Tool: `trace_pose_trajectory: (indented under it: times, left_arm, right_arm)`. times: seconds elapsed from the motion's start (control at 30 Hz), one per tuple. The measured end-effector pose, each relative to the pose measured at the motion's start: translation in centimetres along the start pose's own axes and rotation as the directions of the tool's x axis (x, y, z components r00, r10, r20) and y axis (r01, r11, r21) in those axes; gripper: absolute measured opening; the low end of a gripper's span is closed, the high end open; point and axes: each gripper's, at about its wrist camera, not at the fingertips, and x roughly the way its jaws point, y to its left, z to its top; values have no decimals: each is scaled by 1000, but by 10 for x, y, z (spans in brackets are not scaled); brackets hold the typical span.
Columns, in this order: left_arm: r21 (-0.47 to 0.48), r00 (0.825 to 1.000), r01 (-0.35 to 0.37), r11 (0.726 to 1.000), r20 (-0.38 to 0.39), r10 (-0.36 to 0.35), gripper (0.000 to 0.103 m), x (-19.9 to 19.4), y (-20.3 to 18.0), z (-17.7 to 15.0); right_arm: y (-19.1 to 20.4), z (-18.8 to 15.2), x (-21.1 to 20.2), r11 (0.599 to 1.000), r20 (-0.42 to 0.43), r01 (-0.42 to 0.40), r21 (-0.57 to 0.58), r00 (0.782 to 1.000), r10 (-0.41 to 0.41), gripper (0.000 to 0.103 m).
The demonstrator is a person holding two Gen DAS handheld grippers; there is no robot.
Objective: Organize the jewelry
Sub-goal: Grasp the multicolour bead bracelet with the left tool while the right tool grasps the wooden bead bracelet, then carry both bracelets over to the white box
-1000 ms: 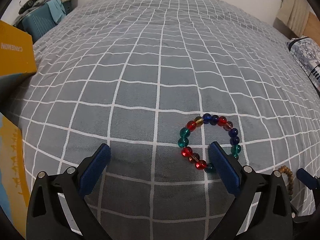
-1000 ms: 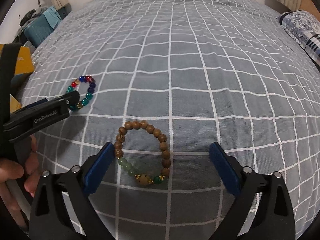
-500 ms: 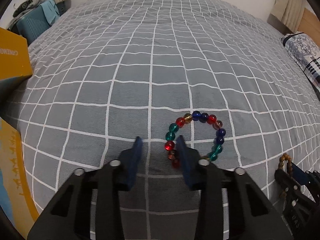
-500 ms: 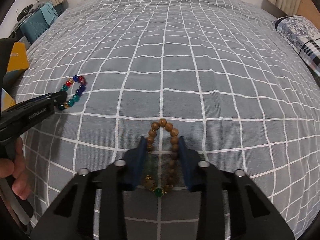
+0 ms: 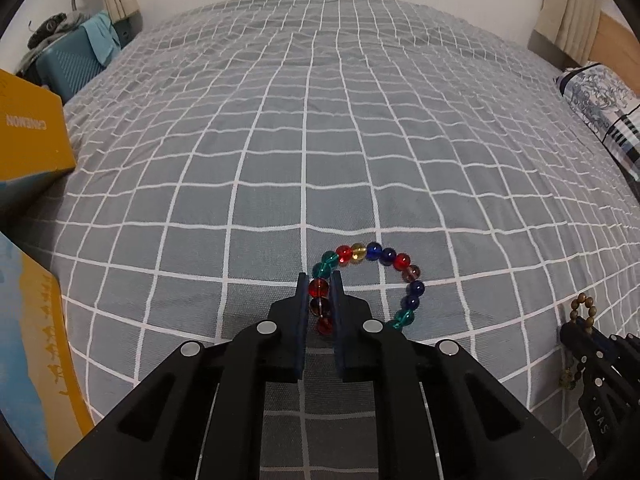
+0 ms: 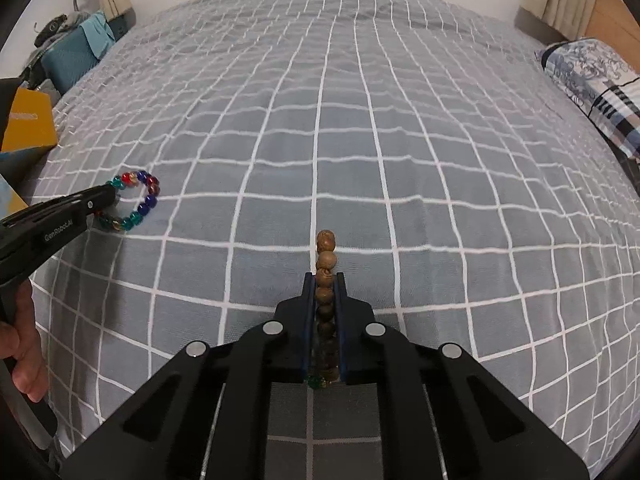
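Observation:
A bracelet of coloured glass beads lies on the grey checked bedspread. My left gripper is shut on its left side, with red beads between the pads. It also shows in the right wrist view, with the left gripper on it. My right gripper is shut on a wooden bead bracelet, squeezed flat into a line that sticks out past the fingertips. The right gripper and its wooden beads show at the right edge of the left wrist view.
A yellow box stands at the left edge of the bed, with a second yellow and blue box nearer. A patterned pillow lies at the right. A teal case stands beyond the bed's far left corner.
Both grippers were open a second ago and have shut, the left on the coloured bracelet, the right on the wooden one, which is now squeezed flat.

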Motion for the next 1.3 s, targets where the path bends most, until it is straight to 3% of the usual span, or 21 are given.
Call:
trace_pose_trajectory:
  times: [0.4,0.77,1.1,1.3]
  left_arm:
    - [6,996,48,999,76,-48,9,-29,-7,3]
    - [55,985,78,995,152,-85,9,-59,-23,0]
    - [69,956,87,994,273,-103,9,-97,-23,-10]
    - [68,946,101,993,303,-117,9,-113,-19,-14]
  right_arm:
    - [-6,4,-19,1000,99,12,16,995,-14,7]
    - [-12,8,-51,999,209,33,29,977,-38,7]
    - [-12,7,-78,998,287,50,49,956,-62,7]
    - [-9,5,-87,997,308,59,41,949,-69,7]
